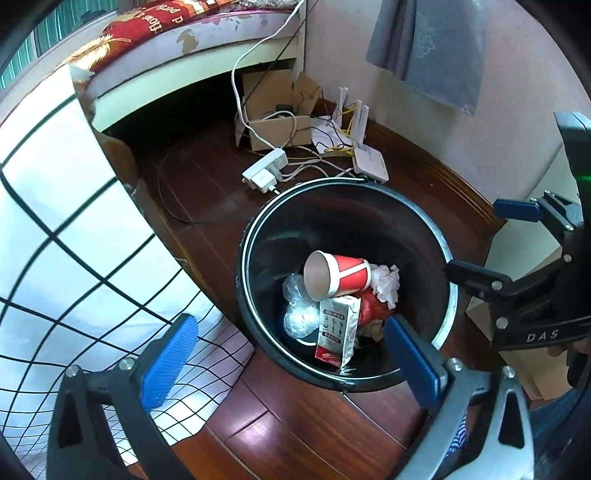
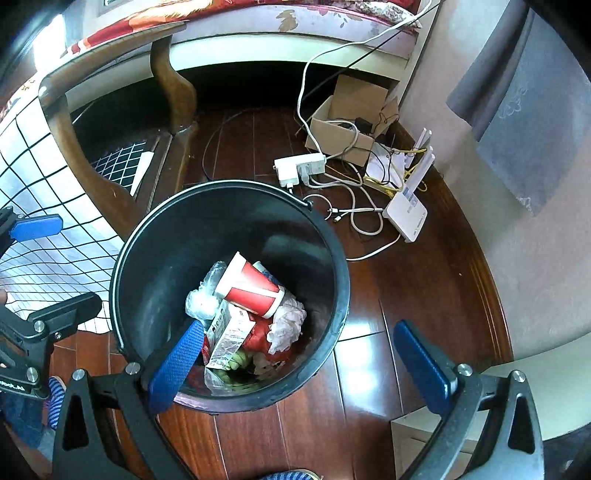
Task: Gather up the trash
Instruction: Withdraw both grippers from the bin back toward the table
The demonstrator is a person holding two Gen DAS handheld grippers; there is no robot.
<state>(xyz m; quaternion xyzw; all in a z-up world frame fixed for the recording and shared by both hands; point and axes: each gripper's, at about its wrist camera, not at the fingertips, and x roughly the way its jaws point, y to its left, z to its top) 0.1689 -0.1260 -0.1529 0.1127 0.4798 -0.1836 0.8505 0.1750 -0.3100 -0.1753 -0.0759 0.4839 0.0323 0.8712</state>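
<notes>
Both grippers, left gripper and right gripper, hung spread and empty above the black bin. Just ahead inside lay the paper cup: light, crushable, best pinched at its rim.

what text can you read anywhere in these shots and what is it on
"DAS": white letters on the right gripper frame, seen from the left wrist.
"d" and "flow", partly cut off: the red cushion on the bench.
Carton in the bin: printed panels, too small to read.
Router label: too small to read.
Red paper cup: no words visible.
</notes>
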